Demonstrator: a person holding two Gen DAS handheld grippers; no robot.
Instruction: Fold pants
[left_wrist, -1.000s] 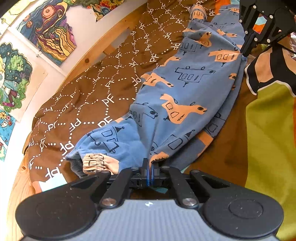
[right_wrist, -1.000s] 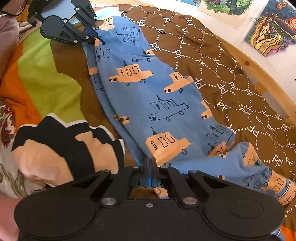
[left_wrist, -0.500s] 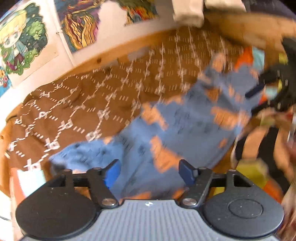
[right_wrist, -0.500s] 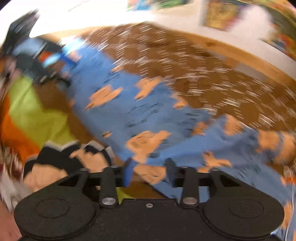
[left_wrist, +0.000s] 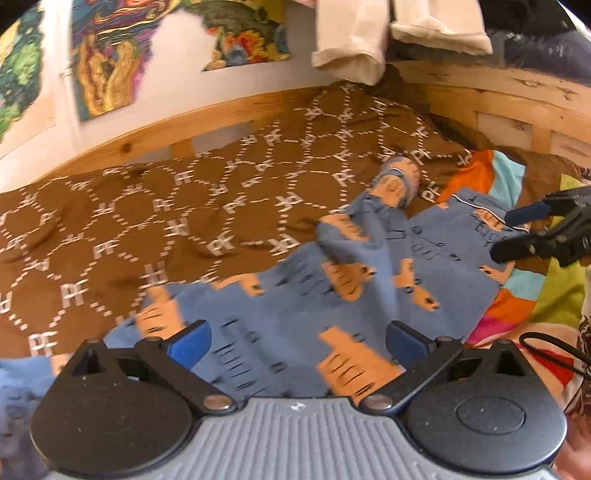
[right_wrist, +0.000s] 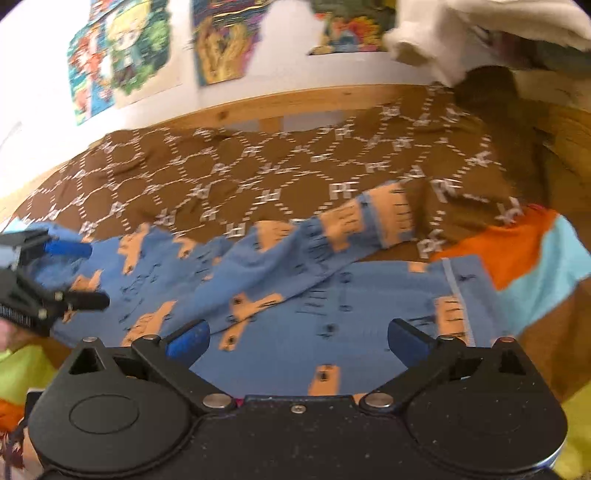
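Blue pants with orange vehicle prints (left_wrist: 332, 295) lie on the bed; they also show in the right wrist view (right_wrist: 295, 302). One leg lies doubled back, its orange cuff (left_wrist: 397, 181) pointing away; the cuff shows in the right wrist view (right_wrist: 388, 214). My left gripper (left_wrist: 295, 343) is open and empty just above the cloth; it also shows at the left of the right wrist view (right_wrist: 77, 273). My right gripper (right_wrist: 297, 341) is open and empty over the waistband end; it also shows at the right of the left wrist view (left_wrist: 517, 234).
A brown patterned bedsheet (left_wrist: 147, 206) covers the bed inside a wooden frame (left_wrist: 517, 92). A multicoloured blanket (right_wrist: 535, 251) lies under the pants' right end. Cream cloth (left_wrist: 354, 37) hangs above the frame. Posters (right_wrist: 125, 55) hang on the wall.
Both grippers let go of the pants and opened wide. Both swung to face the wall. One pant leg now lies folded back across the rest.
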